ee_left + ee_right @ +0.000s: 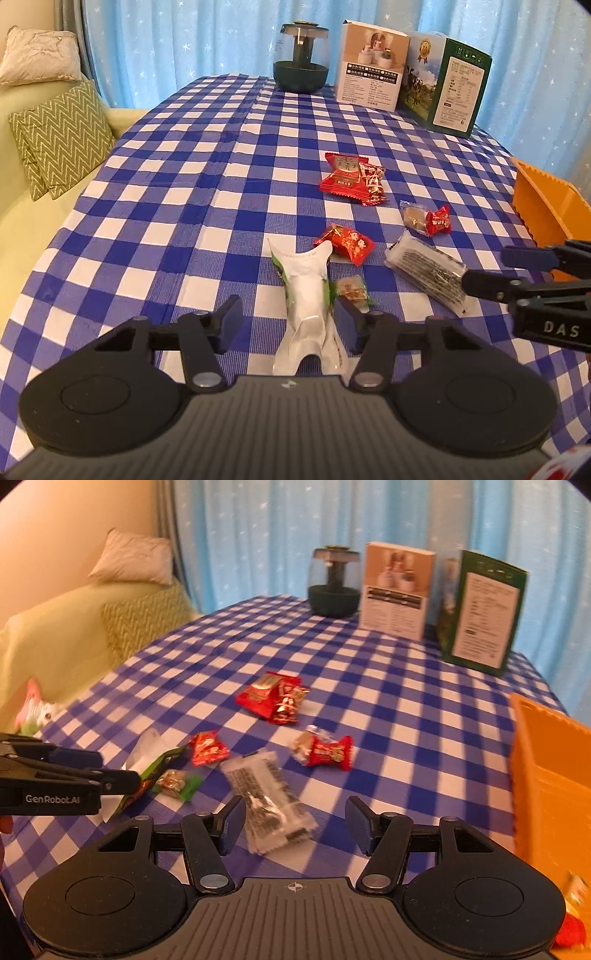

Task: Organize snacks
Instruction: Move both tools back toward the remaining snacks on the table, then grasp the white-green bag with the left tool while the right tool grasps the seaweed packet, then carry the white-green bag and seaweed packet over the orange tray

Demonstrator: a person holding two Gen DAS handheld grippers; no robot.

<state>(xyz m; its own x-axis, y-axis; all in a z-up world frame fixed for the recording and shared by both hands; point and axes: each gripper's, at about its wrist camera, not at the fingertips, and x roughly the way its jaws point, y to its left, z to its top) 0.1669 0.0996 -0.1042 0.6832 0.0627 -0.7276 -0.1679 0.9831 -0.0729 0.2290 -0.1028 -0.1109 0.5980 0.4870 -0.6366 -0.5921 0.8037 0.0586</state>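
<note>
Several wrapped snacks lie on the blue checked tablecloth (184,177). My left gripper (288,325) is open around a white and green packet (306,295), which lies between its fingers. A small green candy (352,290) lies by its right finger. My right gripper (295,823) is open over the near end of a clear black-printed packet (266,797), also in the left wrist view (424,275). Red packets (351,179) (269,698), a red candy (345,242) and a red and clear pair (428,219) lie beyond. An orange bin (546,768) stands at the right.
A dark glass jar (301,55), a white box (371,66) and a green box (447,85) stand at the table's far edge. A sofa with cushions (62,136) is to the left. Blue curtains hang behind.
</note>
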